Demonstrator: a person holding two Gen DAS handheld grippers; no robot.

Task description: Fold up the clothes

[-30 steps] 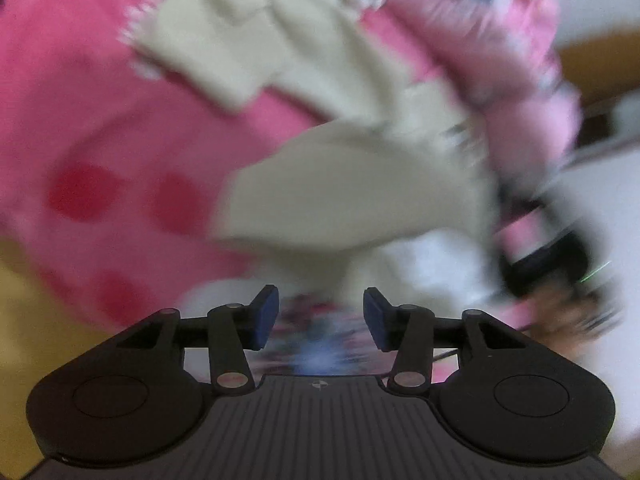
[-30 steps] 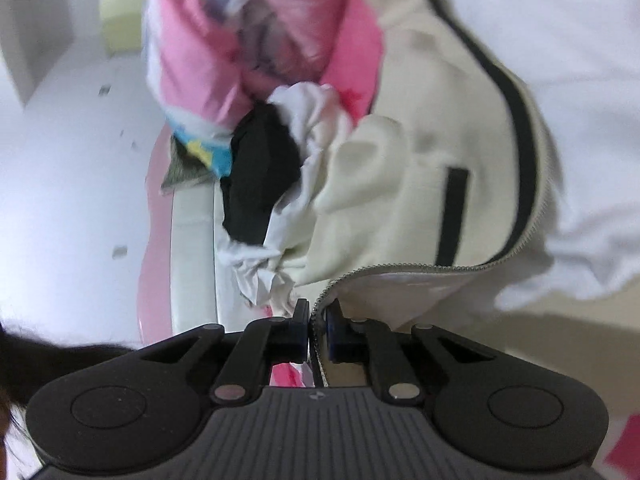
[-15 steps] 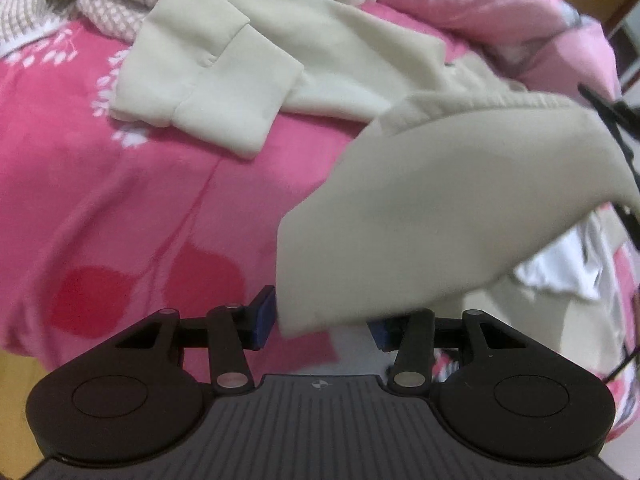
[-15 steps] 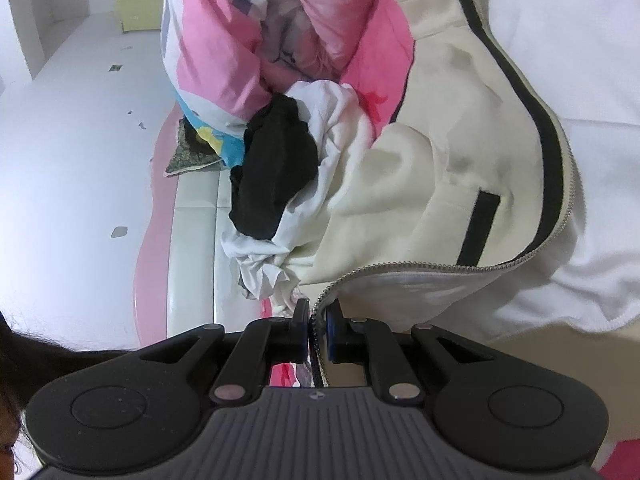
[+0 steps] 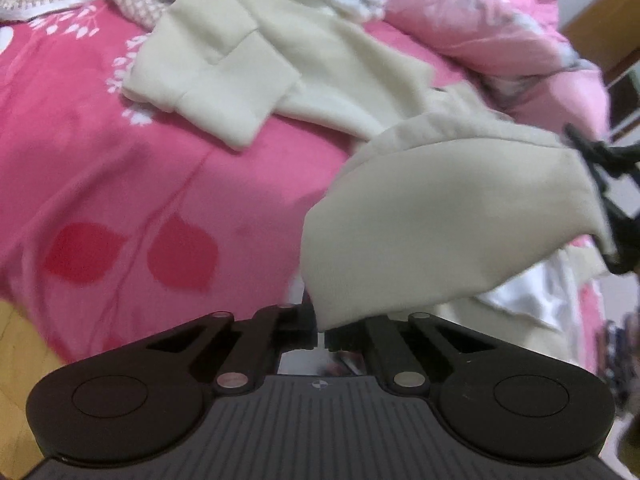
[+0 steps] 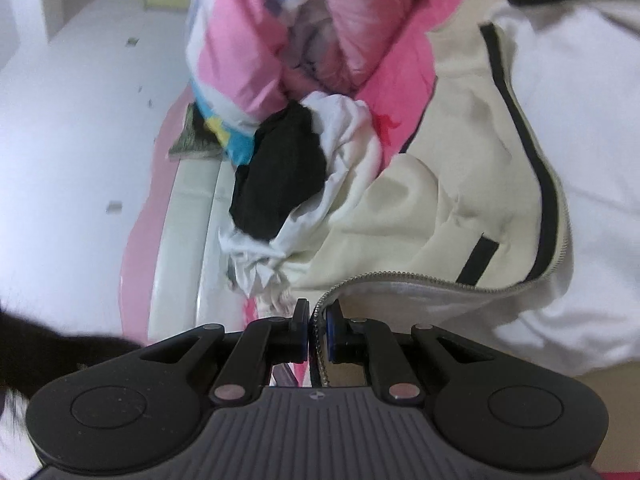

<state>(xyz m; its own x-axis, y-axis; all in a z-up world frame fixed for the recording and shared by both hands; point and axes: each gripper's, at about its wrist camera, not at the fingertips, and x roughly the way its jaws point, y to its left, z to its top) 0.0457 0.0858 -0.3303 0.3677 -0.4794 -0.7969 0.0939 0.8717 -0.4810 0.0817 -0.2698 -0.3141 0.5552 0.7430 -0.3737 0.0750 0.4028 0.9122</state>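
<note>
Soft, even indoor light; fisheye bending at the edges; slight motion blur beyond the fingers [image 5: 304, 322], no harsh shadows.

Cream jacket [image 5: 440, 216] with black trim; pink bedspread [image 5: 120, 184], red leaves

Cream zip-up jacket [image 6: 472, 184] with black trim lies rumpled on the bed, its hem lifted.

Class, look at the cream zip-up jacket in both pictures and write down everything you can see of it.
The cream zip-up jacket looks like soft fleece, with black trim along its metal zipper, a black-edged pocket slit and a white lining. It lies crumpled and partly lifted over the pink floral bedspread, one sleeve with a folded cuff stretched flat. The right gripper pinches the zipper edge; the left gripper has its jaws closed on a hem corner. A white and black clothing bundle touches it.
</note>
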